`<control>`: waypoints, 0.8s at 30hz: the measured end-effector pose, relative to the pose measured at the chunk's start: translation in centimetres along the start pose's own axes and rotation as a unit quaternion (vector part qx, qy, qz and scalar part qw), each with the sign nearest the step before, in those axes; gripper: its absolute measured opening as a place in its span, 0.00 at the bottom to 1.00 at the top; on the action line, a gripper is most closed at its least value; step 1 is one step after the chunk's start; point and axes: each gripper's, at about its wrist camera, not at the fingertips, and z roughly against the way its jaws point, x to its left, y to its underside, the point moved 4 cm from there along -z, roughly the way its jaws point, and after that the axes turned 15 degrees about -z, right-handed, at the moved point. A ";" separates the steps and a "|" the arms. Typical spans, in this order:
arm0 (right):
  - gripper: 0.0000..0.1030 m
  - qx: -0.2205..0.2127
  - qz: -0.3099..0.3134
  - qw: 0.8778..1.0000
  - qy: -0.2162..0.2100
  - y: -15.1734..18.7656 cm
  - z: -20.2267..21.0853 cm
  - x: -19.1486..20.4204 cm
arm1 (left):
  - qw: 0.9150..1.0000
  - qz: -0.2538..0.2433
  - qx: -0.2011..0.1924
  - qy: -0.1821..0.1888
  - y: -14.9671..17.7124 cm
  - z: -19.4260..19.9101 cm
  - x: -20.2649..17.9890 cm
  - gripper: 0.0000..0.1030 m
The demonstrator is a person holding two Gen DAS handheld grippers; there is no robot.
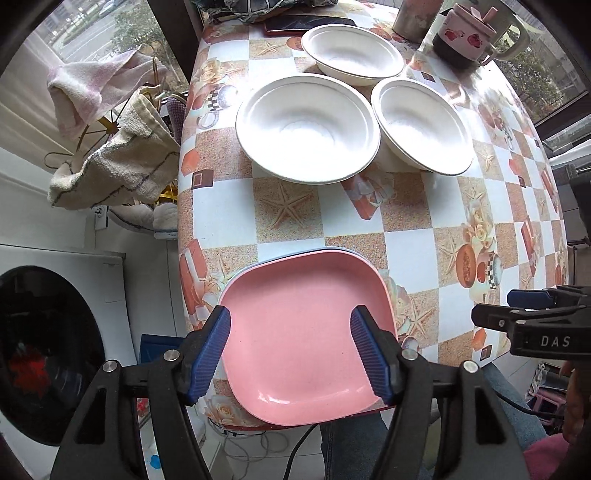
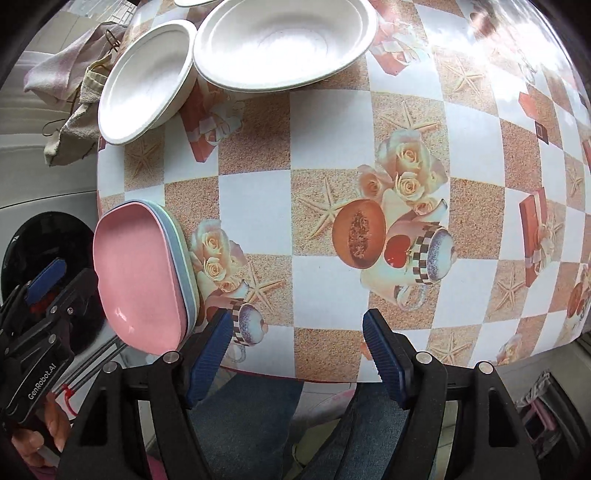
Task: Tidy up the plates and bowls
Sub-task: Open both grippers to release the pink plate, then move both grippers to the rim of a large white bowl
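Observation:
A stack of square plates with a pink plate (image 1: 303, 332) on top lies at the table's near edge; it also shows in the right wrist view (image 2: 140, 273), with pale blue plates under it. My left gripper (image 1: 291, 350) is open, its fingers either side of the pink plate above it. Three white bowls stand farther back: a middle one (image 1: 306, 127), a right one (image 1: 421, 125), a far one (image 1: 351, 51). My right gripper (image 2: 295, 354) is open and empty over the table's near edge, right of the stack; it also shows at the right of the left wrist view (image 1: 524, 306).
The table (image 2: 332, 155) has a checkered starfish-and-rose cover. A mug (image 1: 465, 33), a cup (image 1: 413, 18) and a phone (image 1: 306, 22) stand at the back. Towels on a rack (image 1: 110, 147) and a washing machine (image 1: 48, 350) are left of the table.

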 end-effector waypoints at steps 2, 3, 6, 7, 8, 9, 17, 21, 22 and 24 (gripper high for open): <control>0.72 -0.008 -0.020 1.000 0.000 -0.7 0.3 -1.4 | 1.000 -0.016 -0.011 -0.003 -1.8 0.3 -0.5 0.70; 0.72 -0.012 -0.028 1.000 -0.001 -1.2 0.5 -1.8 | 1.000 -0.020 -0.017 -0.004 -2.8 0.5 -0.7 0.70; 0.72 -0.021 -0.039 0.999 -0.012 -3.1 1.2 -2.4 | 0.999 -0.020 -0.031 -0.007 -5.4 1.1 -0.7 0.70; 0.72 -0.025 -0.038 0.999 -0.014 -3.8 1.5 -2.3 | 0.999 -0.021 -0.034 -0.011 -6.2 1.2 -0.8 0.70; 0.72 -0.029 -0.036 0.999 -0.017 -4.5 1.7 -2.0 | 0.999 -0.023 -0.037 -0.016 -7.1 1.3 -0.7 0.70; 0.72 -0.032 -0.034 0.999 -0.018 -5.3 1.9 -1.8 | 0.999 -0.025 -0.040 -0.022 -8.0 1.4 -0.7 0.70; 0.72 -0.058 -0.047 0.997 -0.033 -12.9 2.5 -0.6 | 0.995 -0.051 -0.054 -0.072 -15.6 -0.7 -1.1 0.70; 0.72 -0.058 -0.061 0.996 -0.039 -15.4 1.4 -0.4 | 0.994 -0.074 -0.041 -0.074 -18.4 -3.3 -1.9 0.70; 0.72 -0.057 -0.064 0.995 -0.042 -15.9 1.2 -0.3 | 0.993 -0.081 -0.032 -0.075 -18.9 -4.0 -2.0 0.70; 0.72 -0.054 -0.065 0.995 -0.051 -16.8 0.8 -0.1 | 0.993 -0.090 -0.014 -0.076 -19.5 -5.4 -2.1 0.70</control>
